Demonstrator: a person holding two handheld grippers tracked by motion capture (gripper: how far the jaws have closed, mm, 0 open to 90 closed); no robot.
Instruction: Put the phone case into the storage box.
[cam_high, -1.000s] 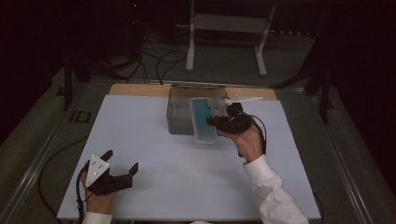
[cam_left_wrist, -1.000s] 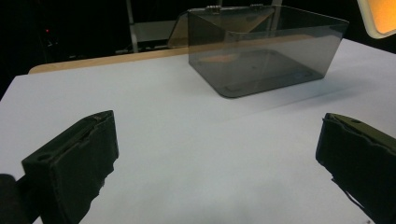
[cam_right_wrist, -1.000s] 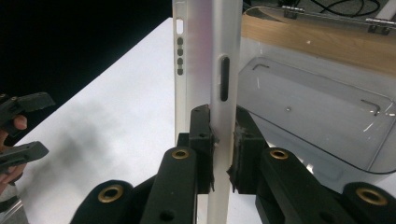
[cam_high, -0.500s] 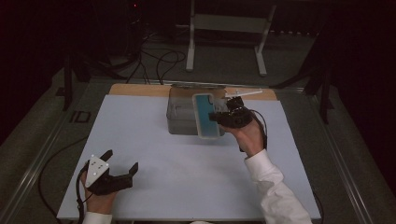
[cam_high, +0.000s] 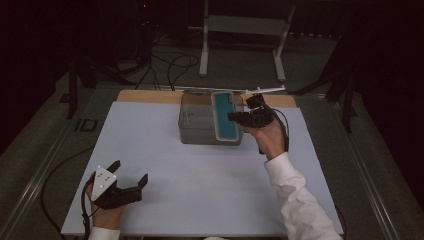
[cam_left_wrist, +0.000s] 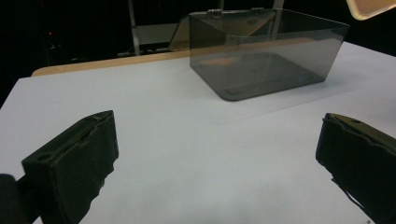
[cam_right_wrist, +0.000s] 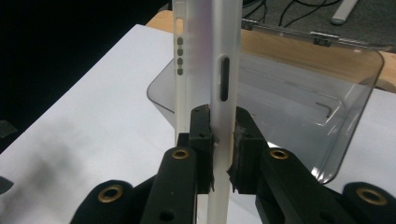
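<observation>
- Looking down from the high view, the right claw (cam_high: 239, 117) pinches a teal-faced phone case (cam_high: 224, 116) by its right long edge, holding it over the right part of a smoky clear plastic box (cam_high: 200, 122), probably so it can go in or come out. The box's lid is folded back behind it.
- The box sits toward the far middle of the white desk (cam_high: 200, 190), near the wooden strip at the far edge. Wide bare desk lies in front and to both sides.
- The left claw (cam_high: 131, 176) rests spread and empty near the desk's near left corner, well apart from the box and out of the way.
- In the left gripper view, the left claw's jaws stand wide apart, with open desk between them and the box (cam_left_wrist: 266, 56).
- In the right gripper view, the jaws clamp the case's (cam_right_wrist: 224, 70) white side wall edge-on; the open box (cam_right_wrist: 299, 116) lies just beyond and below.
</observation>
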